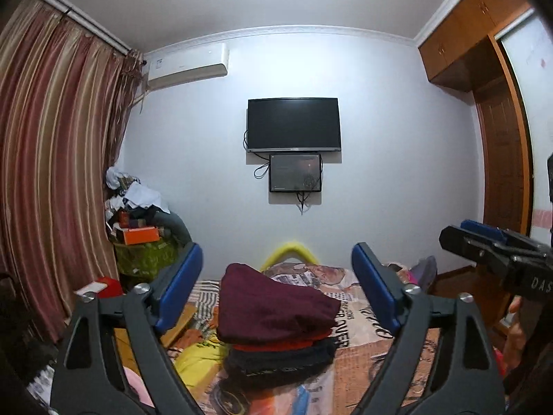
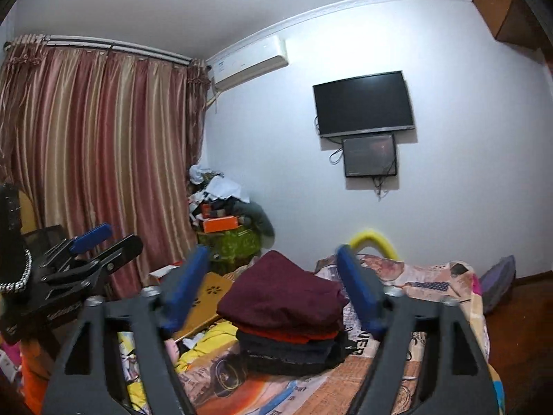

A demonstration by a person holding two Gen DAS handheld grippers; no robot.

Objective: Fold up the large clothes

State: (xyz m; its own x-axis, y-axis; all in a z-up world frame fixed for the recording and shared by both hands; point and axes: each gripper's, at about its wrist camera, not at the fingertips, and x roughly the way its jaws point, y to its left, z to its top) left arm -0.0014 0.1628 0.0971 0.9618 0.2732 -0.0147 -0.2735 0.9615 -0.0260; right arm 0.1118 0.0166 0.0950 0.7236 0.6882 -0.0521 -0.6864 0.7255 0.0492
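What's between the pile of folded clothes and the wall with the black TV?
Past the clothes stack, only the printed bedspread and a yellow curved bar at the bed's far end come before the TV wall. The left wrist view shows it best.

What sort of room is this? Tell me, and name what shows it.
A bedroom in a home, most likely. A bed with a printed cover holds a stack of folded clothes, a television hangs on the wall, and long striped curtains cover the window side.
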